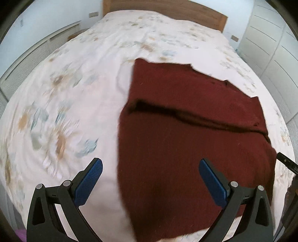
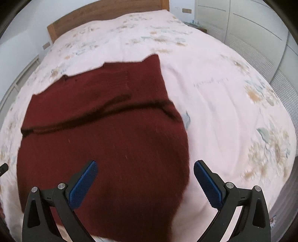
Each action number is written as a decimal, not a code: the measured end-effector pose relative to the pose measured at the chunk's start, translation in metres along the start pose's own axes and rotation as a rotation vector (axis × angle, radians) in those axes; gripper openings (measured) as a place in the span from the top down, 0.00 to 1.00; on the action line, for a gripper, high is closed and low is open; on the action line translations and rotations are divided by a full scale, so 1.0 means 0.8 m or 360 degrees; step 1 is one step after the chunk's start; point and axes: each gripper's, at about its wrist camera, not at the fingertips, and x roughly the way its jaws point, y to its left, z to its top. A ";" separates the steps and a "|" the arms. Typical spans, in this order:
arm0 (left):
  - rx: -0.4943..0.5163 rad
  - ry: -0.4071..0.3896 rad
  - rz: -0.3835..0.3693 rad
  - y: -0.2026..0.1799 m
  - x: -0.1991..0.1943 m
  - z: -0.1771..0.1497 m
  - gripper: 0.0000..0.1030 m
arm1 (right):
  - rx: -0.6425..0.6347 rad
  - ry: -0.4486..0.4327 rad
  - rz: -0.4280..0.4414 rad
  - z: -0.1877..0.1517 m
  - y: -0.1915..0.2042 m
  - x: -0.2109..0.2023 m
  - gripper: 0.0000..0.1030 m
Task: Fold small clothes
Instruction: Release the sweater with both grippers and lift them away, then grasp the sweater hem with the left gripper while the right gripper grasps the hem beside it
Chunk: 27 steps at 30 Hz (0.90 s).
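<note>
A dark red knitted garment point(image 1: 186, 141) lies flat on the bed, partly folded, with a dark fold line running across its middle. It also shows in the right wrist view point(image 2: 104, 145). My left gripper point(image 1: 150, 165) is open and empty, hovering above the garment's near left edge. My right gripper point(image 2: 145, 167) is open and empty, hovering above the garment's near right edge. The tip of the right gripper point(image 1: 286, 163) shows at the right edge of the left wrist view.
The garment lies on a wide bed with a pale floral cover point(image 1: 74, 93), also in the right wrist view point(image 2: 232, 111). A wooden headboard point(image 1: 167, 11) stands at the far end. White wardrobe doors point(image 2: 251, 37) line the right side, a white slatted panel point(image 1: 28, 61) the left.
</note>
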 end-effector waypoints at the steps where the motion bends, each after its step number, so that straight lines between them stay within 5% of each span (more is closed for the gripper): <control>1: -0.0014 0.0025 0.0010 0.003 0.001 -0.008 0.01 | -0.0003 0.0015 -0.0005 -0.007 -0.001 0.001 0.00; 17: -0.0025 0.0347 0.0065 0.023 0.049 -0.090 0.04 | -0.0055 0.0302 0.0010 -0.089 -0.015 0.050 0.02; 19: -0.0008 0.0343 0.0032 0.020 0.049 -0.093 0.16 | -0.0064 0.0299 0.0026 -0.089 -0.013 0.049 0.14; 21: -0.0003 0.0349 -0.0006 0.017 0.048 -0.093 0.31 | -0.0057 0.0301 0.0082 -0.089 -0.012 0.047 0.46; 23: 0.0005 0.0346 -0.0082 0.014 0.044 -0.091 0.65 | -0.0045 0.0314 0.0154 -0.089 -0.011 0.044 0.71; 25: -0.0003 0.0371 -0.0187 0.008 0.047 -0.091 0.85 | -0.0049 0.0331 0.0176 -0.088 -0.009 0.041 0.79; 27: 0.0020 0.0380 -0.0210 0.003 0.047 -0.084 0.90 | -0.0083 0.0315 0.0167 -0.084 -0.006 0.032 0.88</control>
